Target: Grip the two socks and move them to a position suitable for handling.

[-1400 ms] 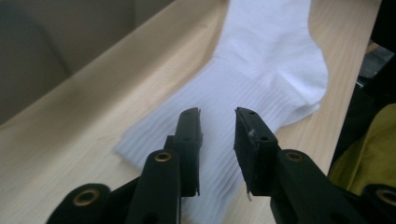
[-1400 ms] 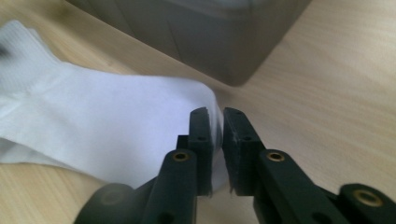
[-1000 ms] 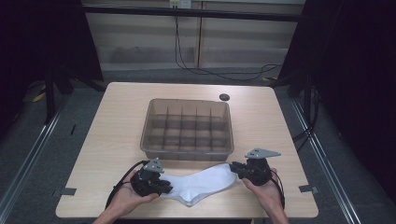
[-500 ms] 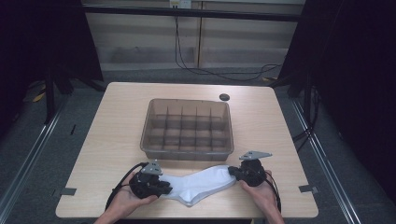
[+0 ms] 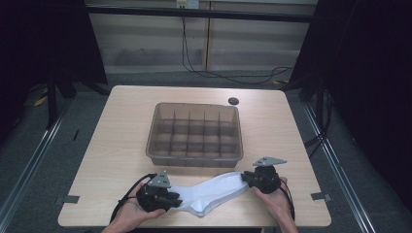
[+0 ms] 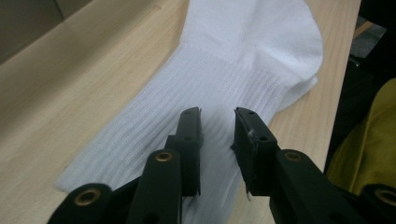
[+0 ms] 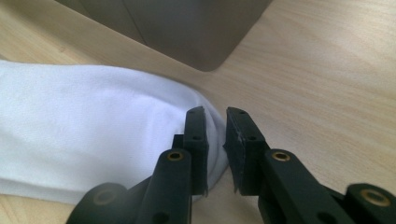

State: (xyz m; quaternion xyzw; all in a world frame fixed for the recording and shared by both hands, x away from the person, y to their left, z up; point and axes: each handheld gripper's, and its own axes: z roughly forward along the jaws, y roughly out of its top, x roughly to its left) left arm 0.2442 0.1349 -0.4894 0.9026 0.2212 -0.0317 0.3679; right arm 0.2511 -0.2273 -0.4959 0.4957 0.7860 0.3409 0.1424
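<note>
While flat, sock (image 5: 214, 191) spans left gripper (image 5: 171, 199) to right gripper (image 5: 247, 178).

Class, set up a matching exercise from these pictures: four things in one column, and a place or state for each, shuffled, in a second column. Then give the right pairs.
Things:
1. sock
2. divided bin
3. left gripper
4. right gripper

Places or states:
A. at the sock's ribbed cuff end
B. lies flat along the near table edge
C. at the sock's smooth toe end
D. stands mid-table, behind the sock

Pairs: 1-B, 2-D, 3-A, 4-C
</note>
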